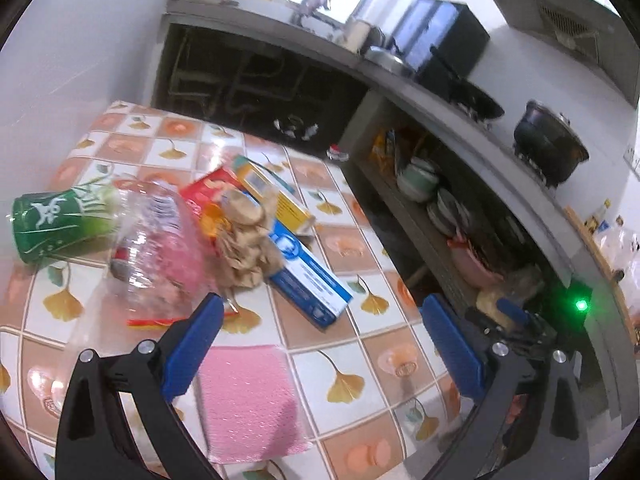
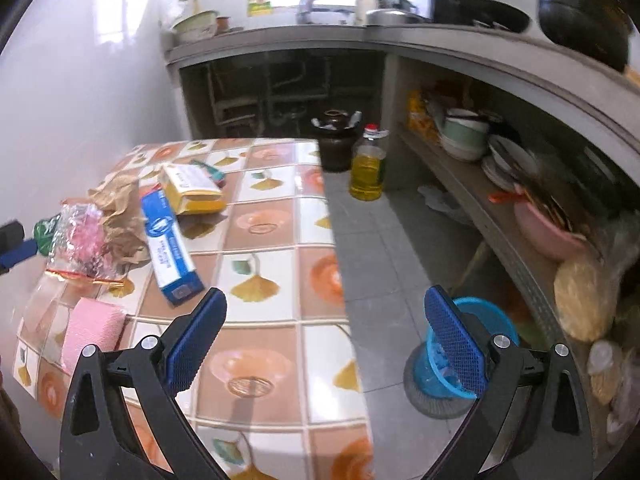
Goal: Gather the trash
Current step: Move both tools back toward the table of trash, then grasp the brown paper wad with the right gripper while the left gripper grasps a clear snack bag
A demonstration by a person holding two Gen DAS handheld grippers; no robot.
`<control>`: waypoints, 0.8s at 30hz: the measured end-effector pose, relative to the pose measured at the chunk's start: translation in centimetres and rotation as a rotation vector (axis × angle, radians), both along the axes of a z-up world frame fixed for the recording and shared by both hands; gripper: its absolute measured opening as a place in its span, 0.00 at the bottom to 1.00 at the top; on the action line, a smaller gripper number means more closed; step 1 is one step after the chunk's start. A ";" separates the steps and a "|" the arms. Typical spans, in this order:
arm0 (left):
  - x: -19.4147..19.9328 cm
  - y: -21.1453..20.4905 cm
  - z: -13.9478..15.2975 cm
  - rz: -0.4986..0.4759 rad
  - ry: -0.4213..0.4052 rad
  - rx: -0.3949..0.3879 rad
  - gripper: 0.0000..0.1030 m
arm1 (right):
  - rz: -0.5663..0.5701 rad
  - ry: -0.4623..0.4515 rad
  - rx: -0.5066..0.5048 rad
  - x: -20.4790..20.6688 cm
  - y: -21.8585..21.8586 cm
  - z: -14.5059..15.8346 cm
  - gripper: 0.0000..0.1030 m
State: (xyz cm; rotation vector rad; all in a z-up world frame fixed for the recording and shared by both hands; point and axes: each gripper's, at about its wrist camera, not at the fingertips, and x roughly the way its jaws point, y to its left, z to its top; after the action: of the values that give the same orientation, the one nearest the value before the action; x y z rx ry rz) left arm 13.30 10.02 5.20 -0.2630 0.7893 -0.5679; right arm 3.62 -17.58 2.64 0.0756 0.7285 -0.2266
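We see both grippers wide apart, nothing btwn pads. Left gripper (image 1: 320, 320) hangs over table (image 1: 356, 360), trash pile at 11 o'clock: blue box (image 1: 308, 276), paper wad (image 1: 248, 248), plastic bag (image 1: 160, 248). Right gripper (image 2: 326, 318) empty; bin (image 2: 448, 364) at 4 o'clock.

Left gripper (image 1: 320, 312) open over trash pile (image 1: 224, 232).

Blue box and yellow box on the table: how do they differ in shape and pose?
The blue box is long and slim; the yellow box is shorter and thicker. The blue box lies flat on the table, nearer the camera; the yellow box sits behind it, one end propped on the blue box. Both are cardboard cartons in the same litter pile.
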 end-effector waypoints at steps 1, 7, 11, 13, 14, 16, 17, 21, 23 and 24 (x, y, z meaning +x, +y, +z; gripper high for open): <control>0.0 0.4 0.1 0.006 -0.002 -0.006 0.95 | 0.019 -0.002 -0.010 0.5 0.7 0.1 0.92; -0.1 3.5 0.2 0.061 -0.034 -0.040 0.95 | 0.102 0.005 -0.027 2.5 3.6 0.1 0.92; -0.3 5.1 -0.1 0.095 -0.077 -0.043 0.95 | 0.211 -0.011 0.059 3.6 4.8 0.4 0.92; -0.4 5.3 -0.3 0.091 -0.094 -0.021 0.95 | 0.238 -0.024 0.104 3.8 5.0 0.7 0.92; -0.3 5.3 -0.5 0.081 -0.096 0.003 0.95 | 0.262 -0.032 0.142 4.1 5.1 0.8 0.92; -0.1 5.2 -0.8 0.079 -0.097 0.037 0.95 | 0.294 -0.041 0.200 4.7 5.5 1.1 0.92; 0.0 5.2 -1.0 0.080 -0.099 0.048 0.95 | 0.316 -0.043 0.227 5.0 5.9 1.1 0.92; 0.4 5.3 -1.8 0.104 -0.098 0.082 0.95 | 0.410 -0.034 0.309 6.8 7.4 1.2 0.92; 0.6 5.2 -2.3 0.119 -0.106 0.111 0.95 | 0.454 -0.032 0.323 7.7 8.4 1.2 0.92; 0.7 5.2 -2.5 0.122 -0.109 0.121 0.94 | 0.479 -0.029 0.329 8.3 8.9 1.1 0.92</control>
State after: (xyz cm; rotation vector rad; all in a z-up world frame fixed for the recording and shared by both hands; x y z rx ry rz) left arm 14.02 15.18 2.73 -0.1658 0.6938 -0.4141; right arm 11.89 -8.67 3.77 0.2132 0.7289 0.3524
